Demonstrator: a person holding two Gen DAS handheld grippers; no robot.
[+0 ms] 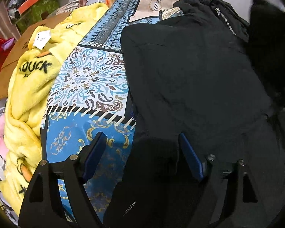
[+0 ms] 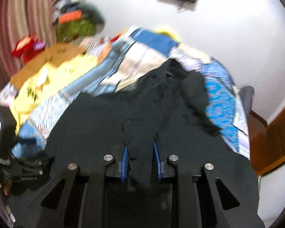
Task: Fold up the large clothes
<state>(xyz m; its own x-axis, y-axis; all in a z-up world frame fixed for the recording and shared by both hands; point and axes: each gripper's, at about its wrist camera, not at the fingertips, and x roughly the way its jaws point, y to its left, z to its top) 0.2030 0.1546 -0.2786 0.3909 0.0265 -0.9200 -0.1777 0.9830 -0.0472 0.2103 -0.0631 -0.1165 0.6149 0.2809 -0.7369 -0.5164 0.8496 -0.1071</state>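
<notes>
Black zip-front fabric jacket (image 1: 195, 79) lay spread on the blue patterned bedspread (image 1: 89, 87), flat for folding. Left tool (image 1: 140, 148) hovered with fingers apart over its edge; right tool (image 2: 140, 148) was clamped on a fold of it, probably to lift it over.

Black hand-held gripper (image 2: 140, 148), blue pads (image 2: 125, 157)

The left wrist camera sat low and close over the bed, looking forward and down past its own claw (image 1: 140, 142), with the black garment (image 1: 195, 72) filling the frame from 12 to 3 o'clock and the yellow blanket (image 1: 28, 87) at 9 o'clock. The right wrist camera looked from higher and farther back, blurred, toward the white wall (image 2: 228, 28). Both views shared the garment, blanket and patterned bedcover (image 1: 89, 83).
</notes>
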